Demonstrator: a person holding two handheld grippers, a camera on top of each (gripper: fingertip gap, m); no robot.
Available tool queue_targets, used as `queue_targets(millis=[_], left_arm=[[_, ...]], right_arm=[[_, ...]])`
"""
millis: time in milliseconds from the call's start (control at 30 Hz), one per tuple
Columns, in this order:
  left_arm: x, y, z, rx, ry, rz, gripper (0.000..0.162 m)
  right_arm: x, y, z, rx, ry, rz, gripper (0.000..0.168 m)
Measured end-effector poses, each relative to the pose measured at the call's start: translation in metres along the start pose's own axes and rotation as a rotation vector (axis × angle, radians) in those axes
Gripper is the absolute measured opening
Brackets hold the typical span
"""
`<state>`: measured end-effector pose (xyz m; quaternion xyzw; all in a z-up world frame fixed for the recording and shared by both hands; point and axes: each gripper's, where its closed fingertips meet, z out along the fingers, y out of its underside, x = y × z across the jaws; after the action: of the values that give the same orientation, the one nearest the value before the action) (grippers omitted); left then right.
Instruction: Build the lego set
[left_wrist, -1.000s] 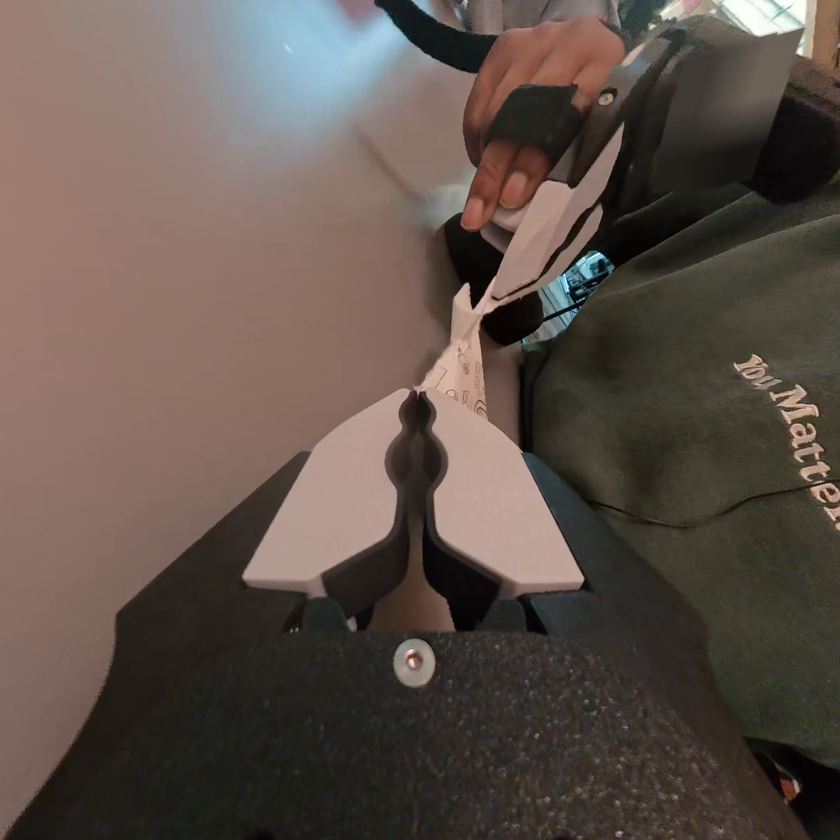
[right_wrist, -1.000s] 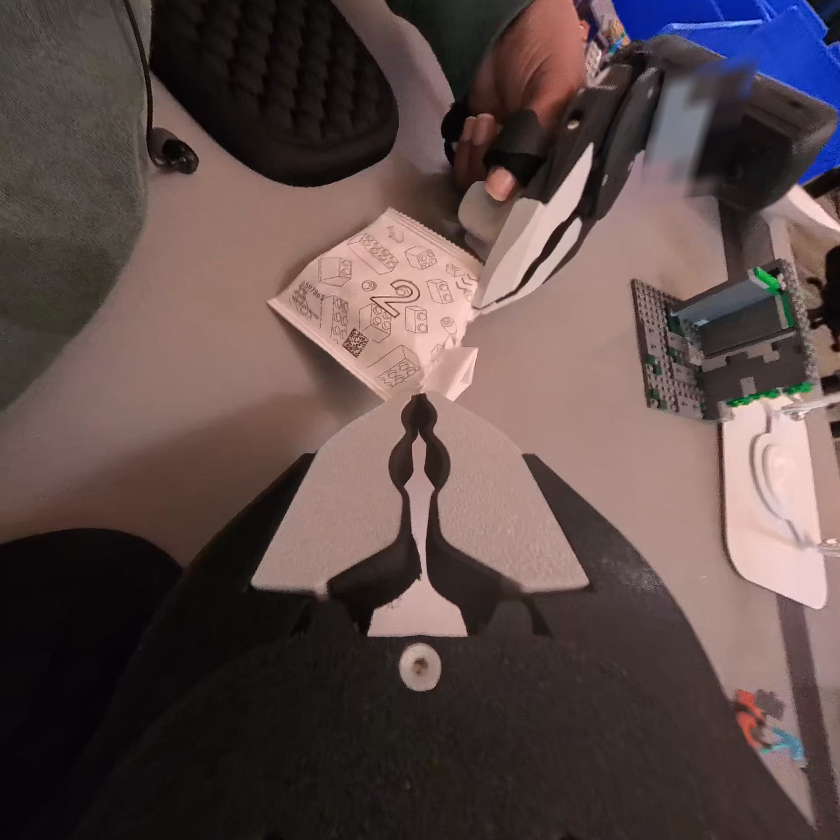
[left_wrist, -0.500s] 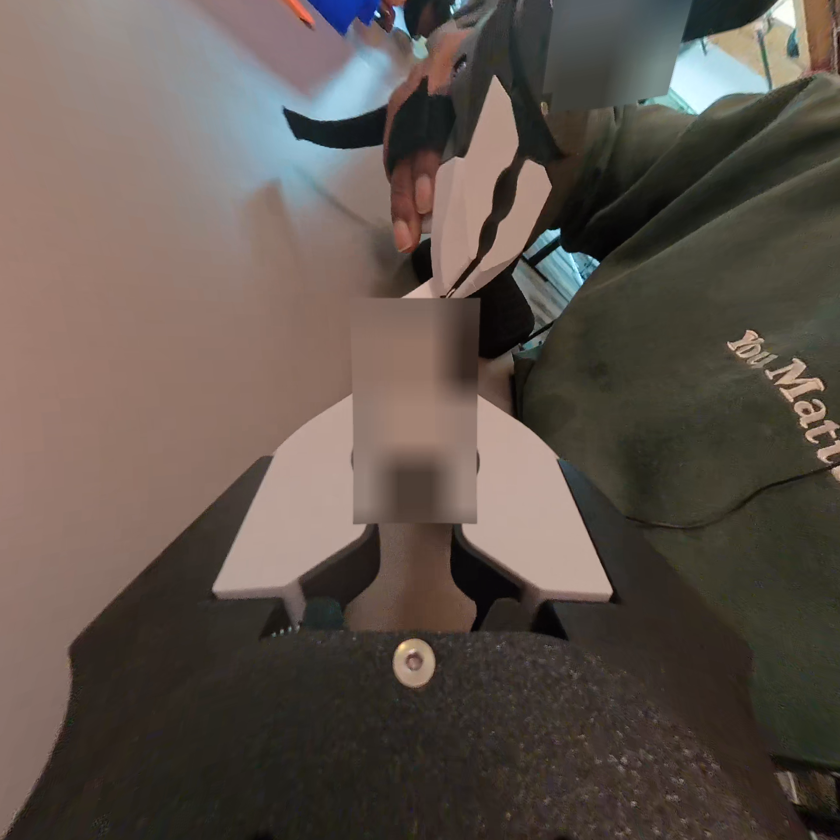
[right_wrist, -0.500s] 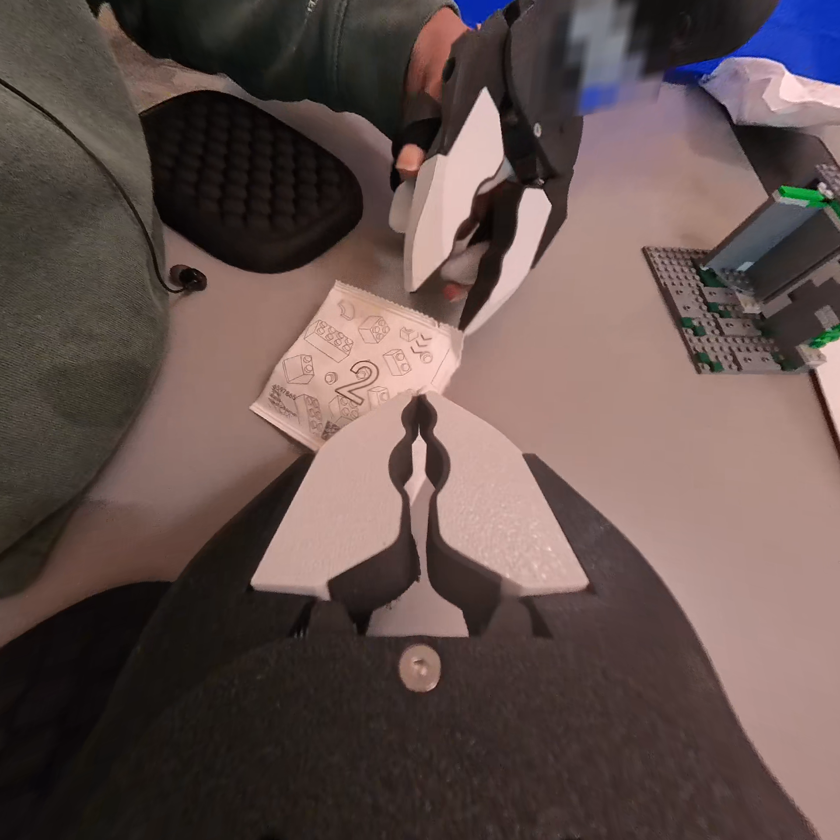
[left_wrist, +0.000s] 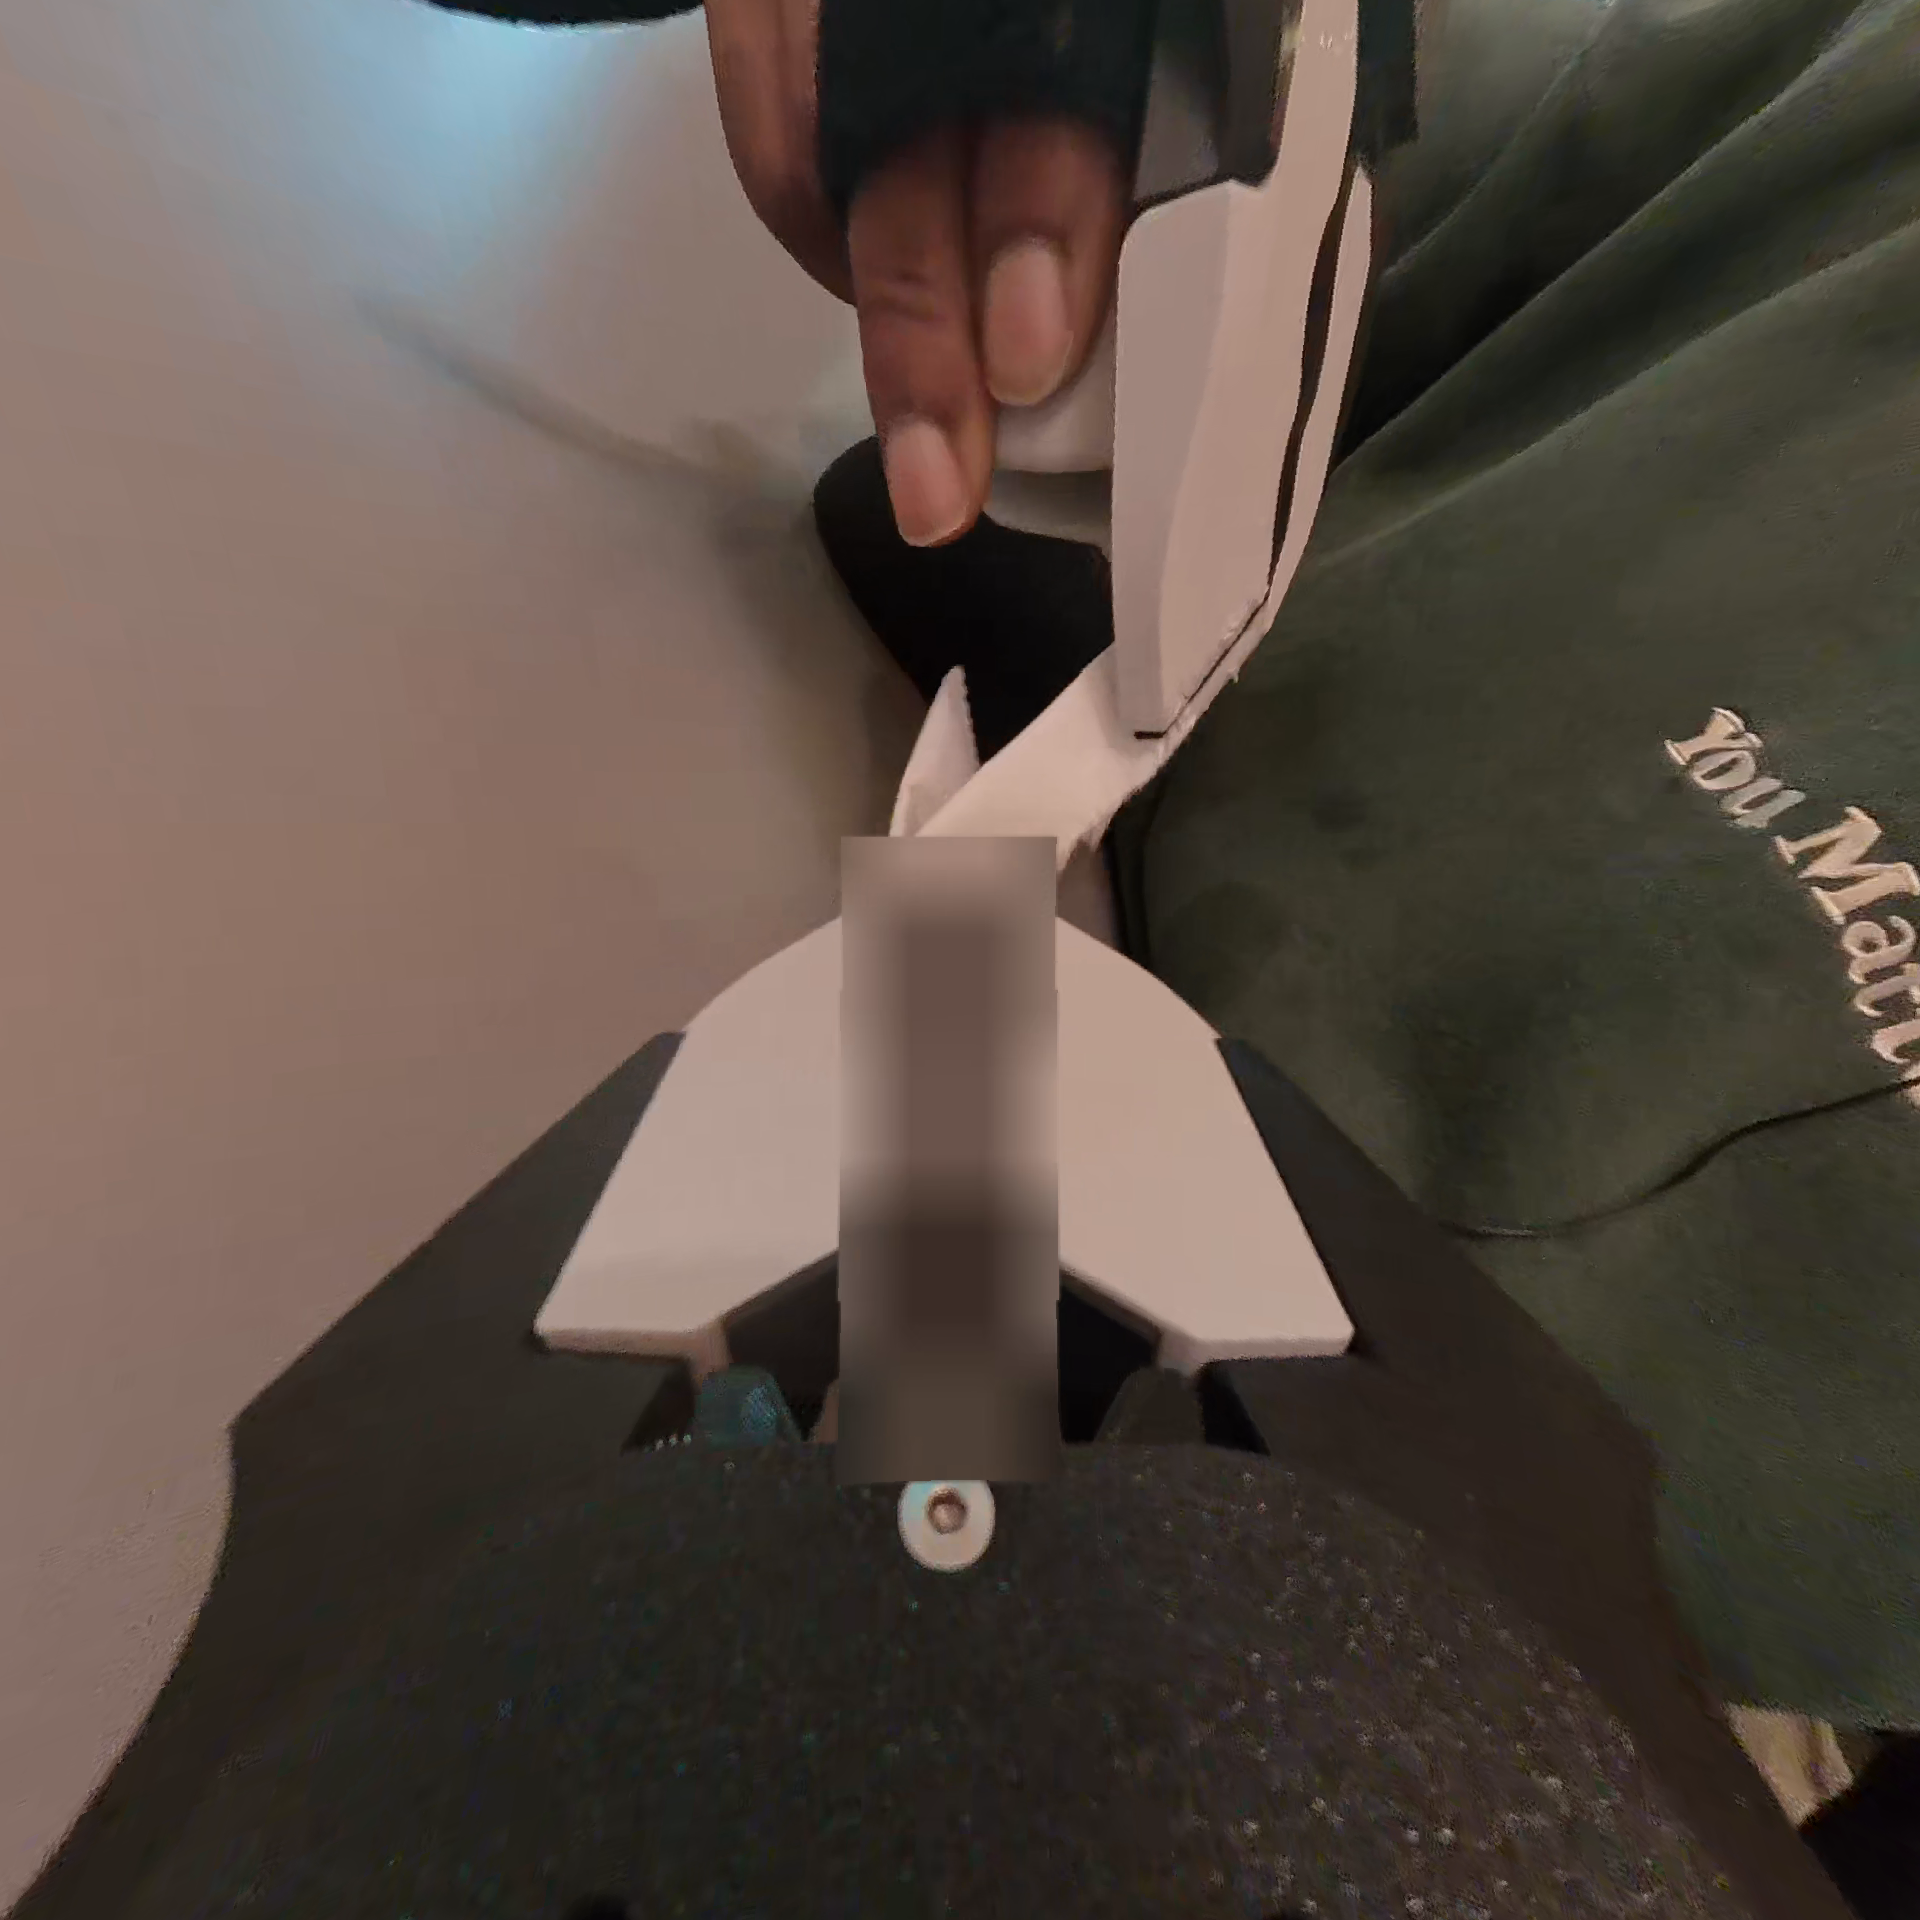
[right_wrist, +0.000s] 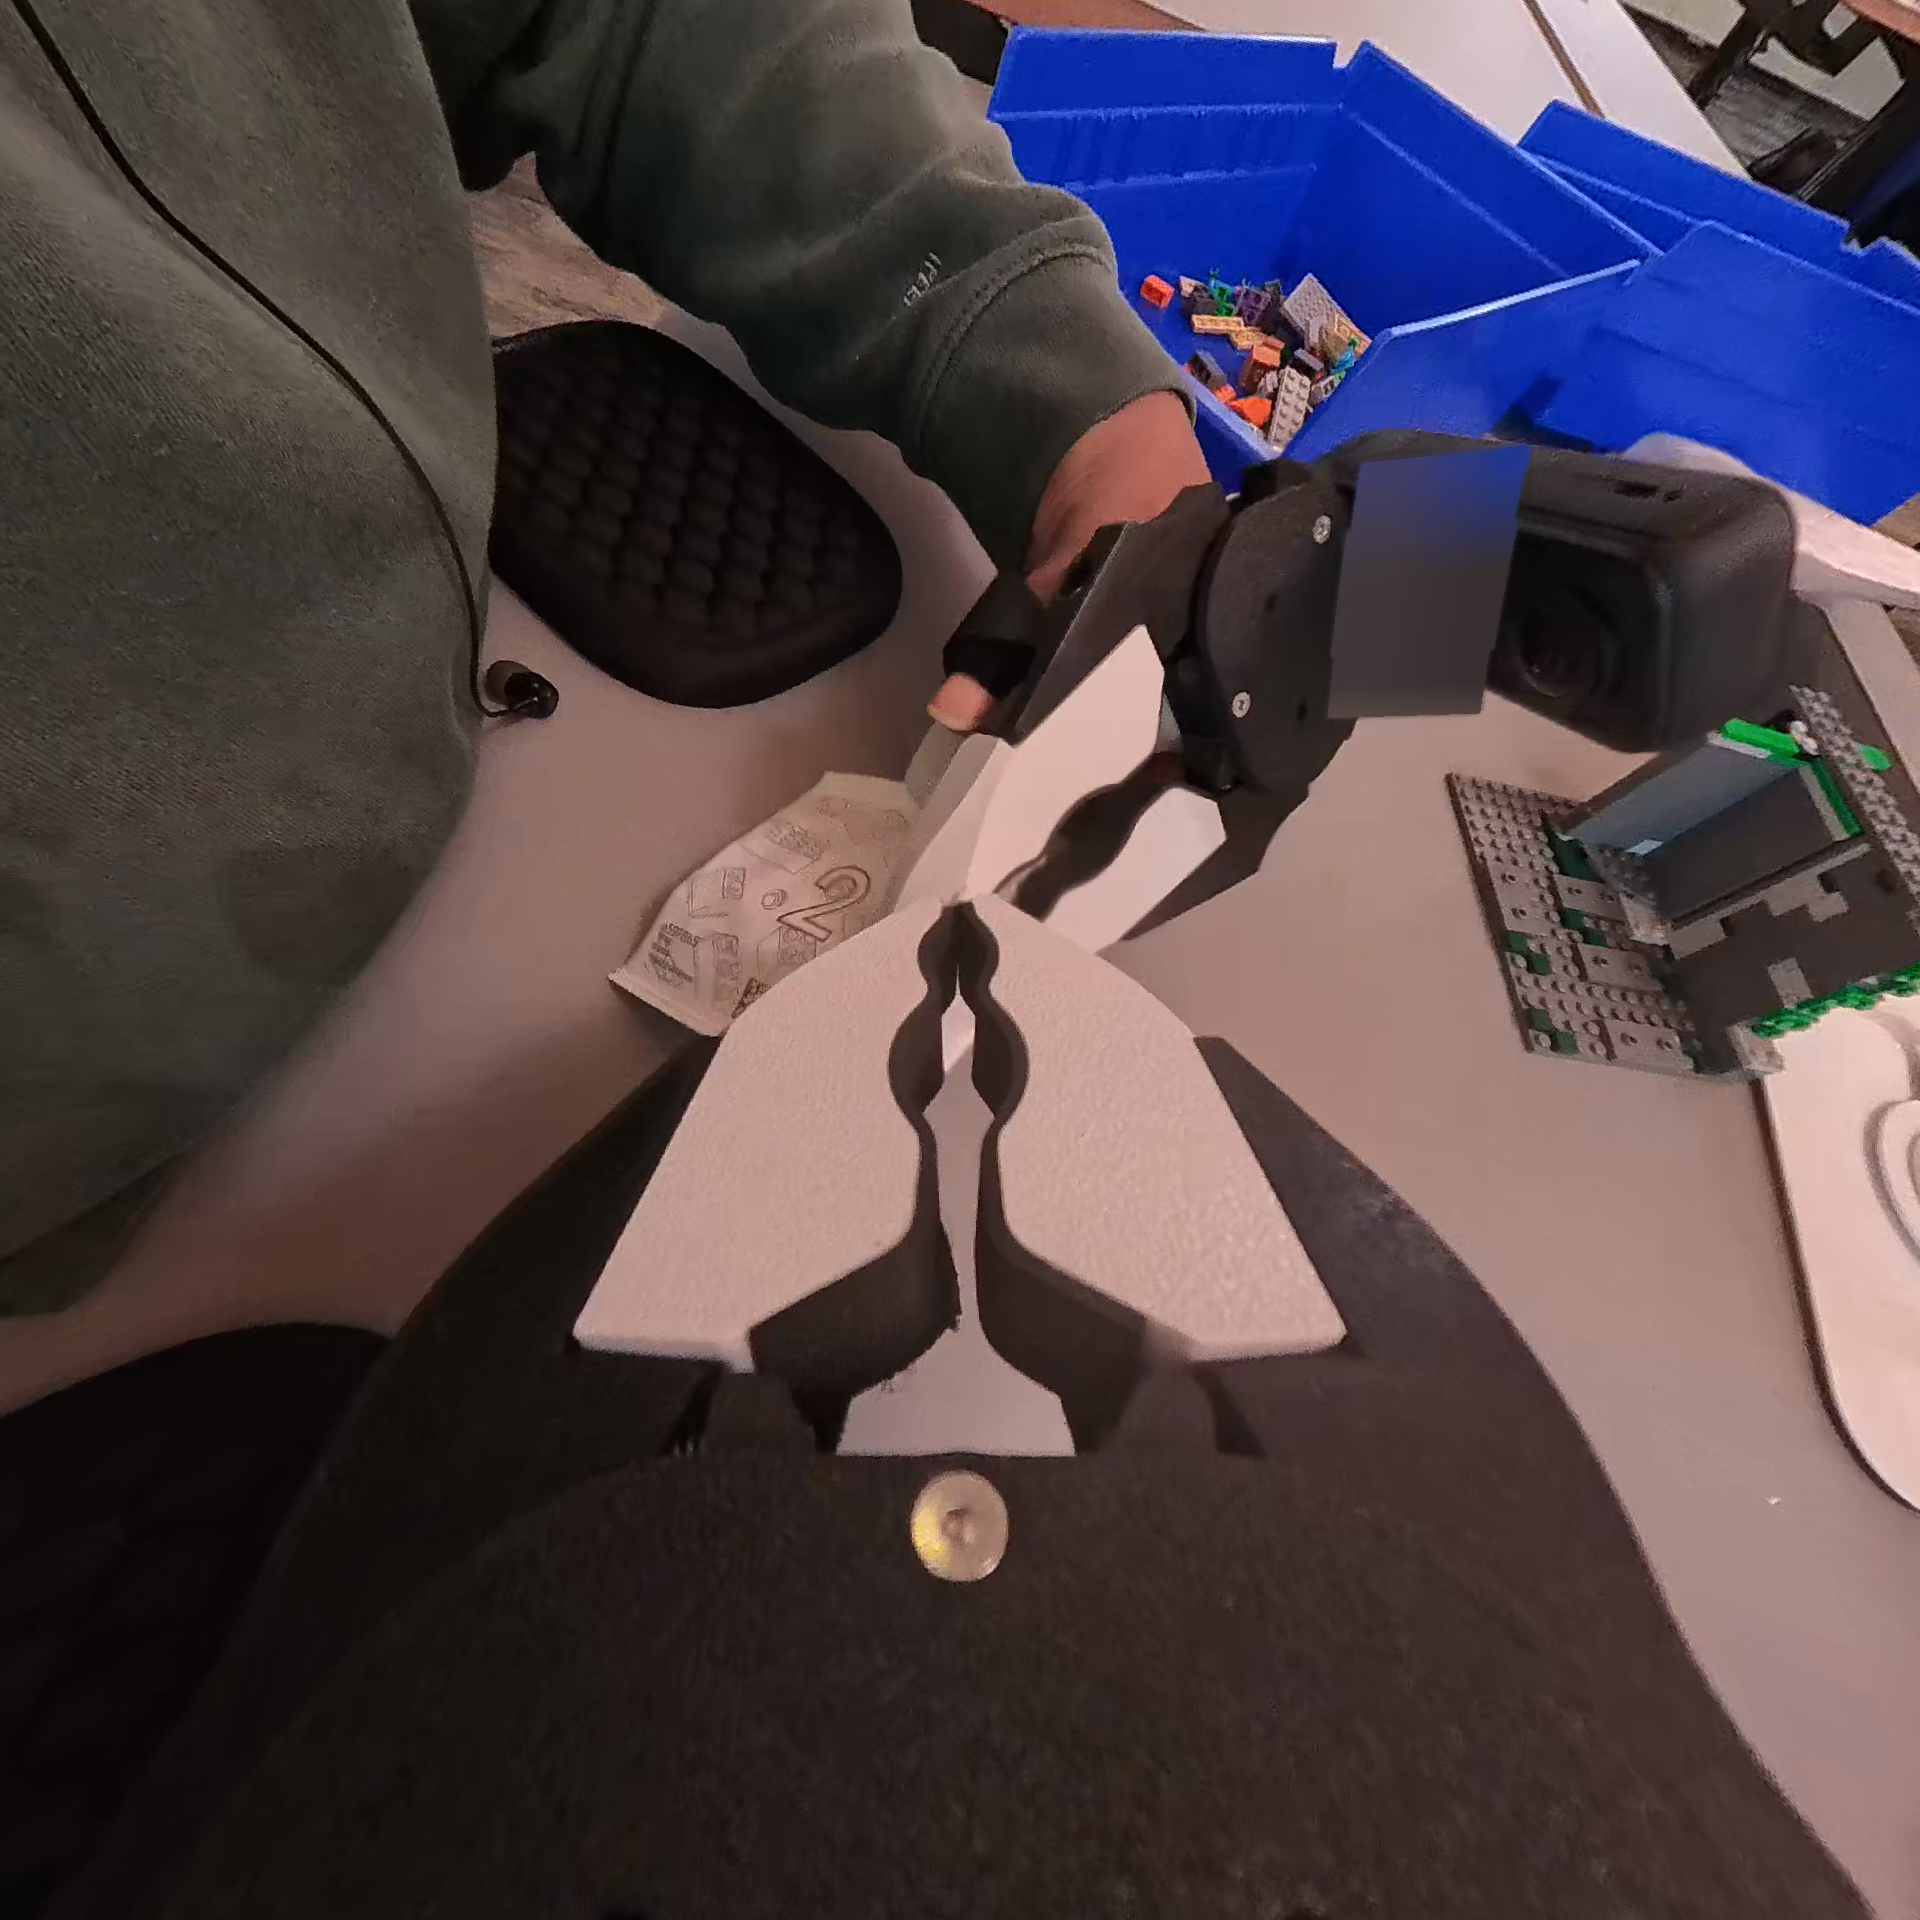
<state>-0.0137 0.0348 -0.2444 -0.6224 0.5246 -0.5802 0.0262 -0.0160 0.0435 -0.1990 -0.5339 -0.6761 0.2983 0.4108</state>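
A white paper brick bag (right_wrist: 769, 925) with printed drawings lies on the grey table, one corner lifted. My right gripper (right_wrist: 957, 914) is shut on that corner; in the left wrist view it (left_wrist: 1148, 727) pinches a twisted strip of the bag (left_wrist: 997, 779). My left gripper (left_wrist: 951, 862) meets the same strip, its tips hidden by a blur patch. In the right wrist view the left gripper (right_wrist: 1023, 894) has its fingers together right beside my right tips. A part-built grey and green model (right_wrist: 1704, 904) stands on a grey baseplate (right_wrist: 1538, 935) at the right.
Blue bins (right_wrist: 1403, 208) stand at the back, one holding several loose bricks (right_wrist: 1268, 343). A black textured pad (right_wrist: 675, 520) lies behind the bag. A white tray (right_wrist: 1849, 1247) sits at the right edge. A person in a green sweatshirt (left_wrist: 1507, 935) is close on one side. The left gripper's tips are roughly 5 cm from the right gripper's. Left tips and right tips are each some 25 cm from the grey baseplate (right_wrist: 1538, 935).
The left gripper let go of the bag and opened half a second ago, then came back in and closed beside the right tips. The bag's corner is lifted and twisted.
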Motion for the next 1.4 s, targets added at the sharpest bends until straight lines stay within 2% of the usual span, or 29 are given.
queue_targets(millis=[33, 100, 267, 533, 833, 900, 1233, 1400], left_arm=[[0.001, 0.0, 0.001, -0.005, 0.009, -0.009, 0.006], [0.002, 0.0, 0.001, 0.001, 0.02, -0.027, 0.001], [0.009, 0.011, 0.007, -0.054, 0.01, -0.031, 0.001], [0.013, 0.014, -0.004, -0.001, 0.012, -0.049, 0.002], [0.018, 0.029, -0.01, -0.016, 0.03, -0.075, 0.001], [0.02, 0.036, -0.006, -0.062, 0.026, -0.063, 0.001], [0.021, 0.036, -0.008, -0.054, 0.008, -0.057, 0.001], [0.021, 0.04, -0.015, -0.025, 0.018, -0.083, 0.001]], right_arm=[[0.0, 0.001, -0.001, -0.006, -0.002, 0.0, 0.0], [-0.001, 0.005, -0.002, -0.025, -0.007, -0.003, 0.0], [-0.002, 0.017, -0.003, -0.071, -0.035, 0.026, 0.0], [-0.019, 0.024, -0.005, -0.083, -0.081, 0.054, 0.0], [-0.022, 0.035, -0.017, -0.034, -0.078, 0.18, 0.0], [-0.022, 0.037, -0.016, -0.033, -0.072, 0.195, 0.0], [-0.018, 0.036, -0.021, -0.005, -0.098, 0.262, 0.0], [-0.011, 0.041, -0.036, 0.031, -0.084, 0.347, 0.0]])
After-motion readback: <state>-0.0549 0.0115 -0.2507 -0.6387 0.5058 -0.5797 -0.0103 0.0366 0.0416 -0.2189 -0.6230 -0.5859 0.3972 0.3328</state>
